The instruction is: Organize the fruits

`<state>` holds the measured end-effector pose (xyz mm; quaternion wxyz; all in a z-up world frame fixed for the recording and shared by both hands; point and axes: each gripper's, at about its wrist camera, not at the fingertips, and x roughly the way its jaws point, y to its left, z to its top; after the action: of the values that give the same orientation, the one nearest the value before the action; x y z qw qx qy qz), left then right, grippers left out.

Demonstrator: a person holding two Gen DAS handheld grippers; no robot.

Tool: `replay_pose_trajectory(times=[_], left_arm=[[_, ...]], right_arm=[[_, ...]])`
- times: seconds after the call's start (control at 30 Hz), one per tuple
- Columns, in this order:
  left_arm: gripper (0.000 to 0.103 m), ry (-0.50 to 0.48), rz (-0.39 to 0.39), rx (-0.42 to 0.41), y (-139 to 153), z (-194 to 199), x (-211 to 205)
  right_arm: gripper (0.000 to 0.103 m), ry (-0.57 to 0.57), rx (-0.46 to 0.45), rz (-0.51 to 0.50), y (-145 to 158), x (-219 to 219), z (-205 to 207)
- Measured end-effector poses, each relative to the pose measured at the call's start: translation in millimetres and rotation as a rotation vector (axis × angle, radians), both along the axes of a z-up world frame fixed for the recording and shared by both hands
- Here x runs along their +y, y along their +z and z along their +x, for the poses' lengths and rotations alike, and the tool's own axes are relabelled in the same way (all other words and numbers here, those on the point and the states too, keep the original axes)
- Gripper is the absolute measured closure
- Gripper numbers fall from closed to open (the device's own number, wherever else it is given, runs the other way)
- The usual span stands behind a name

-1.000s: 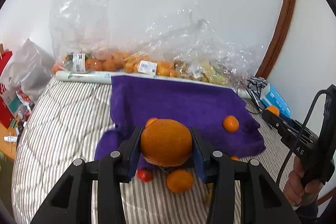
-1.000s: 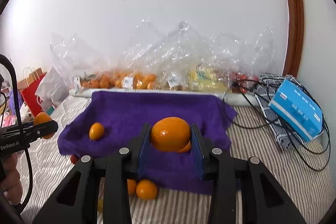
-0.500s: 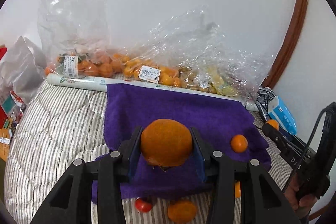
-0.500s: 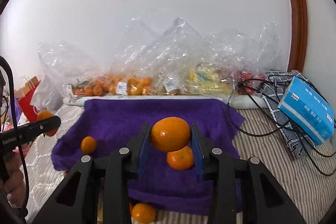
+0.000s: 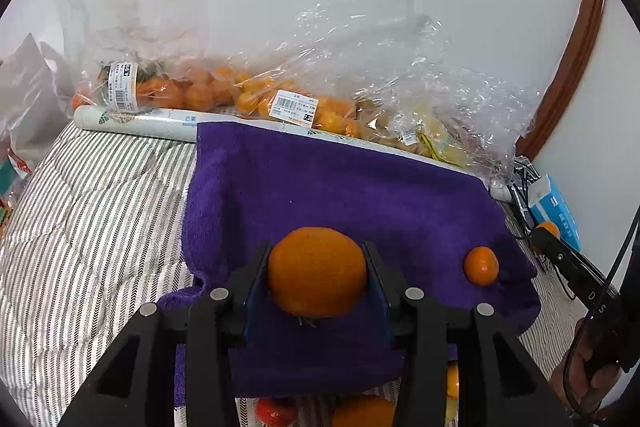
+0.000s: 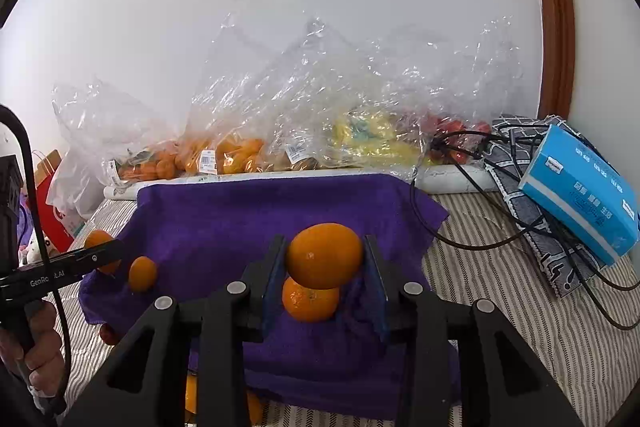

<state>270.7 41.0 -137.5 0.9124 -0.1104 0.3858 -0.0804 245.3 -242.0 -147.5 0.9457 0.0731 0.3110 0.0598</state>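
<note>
My left gripper (image 5: 316,255) is shut on a large orange (image 5: 316,273), held over the near part of a purple towel (image 5: 320,187). A small orange (image 5: 481,265) lies on the towel to its right. My right gripper (image 6: 324,247) is shut on a smooth orange (image 6: 324,255), just above another orange (image 6: 310,301) lying on the towel (image 6: 240,219). The small orange (image 6: 143,273) lies at the towel's left side, next to the left gripper (image 6: 100,255). The right gripper (image 5: 540,237) shows at the right edge of the left wrist view.
Clear bags of fruit (image 5: 280,99) and a white roll (image 5: 136,119) line the wall behind the towel. A blue tissue box (image 6: 580,187) and black cables (image 6: 480,227) lie at the right. A tomato (image 5: 276,411) and an orange (image 5: 360,413) lie on striped bedding before the towel.
Both grippers have moved forward and down over the towel, each still holding its orange. The loose fruit at the towel's front edge has slid toward the bottom of both views.
</note>
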Motion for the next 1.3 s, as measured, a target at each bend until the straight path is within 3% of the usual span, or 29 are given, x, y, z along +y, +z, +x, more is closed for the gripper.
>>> replay_pose_trajectory(times=[0.83, 1.3], left_arm=[[0.061, 0.035, -0.015, 0.033, -7.9, 6.0, 12.4], [0.061, 0.009, 0.009, 0.057, -13.8, 5.4, 2.6]], right_arm=[[0.066, -0.029, 0.041, -0.005, -13.6, -6.5, 4.9], [0.066, 0.113, 0.109, 0.003, -25.0, 23.2, 6.9]])
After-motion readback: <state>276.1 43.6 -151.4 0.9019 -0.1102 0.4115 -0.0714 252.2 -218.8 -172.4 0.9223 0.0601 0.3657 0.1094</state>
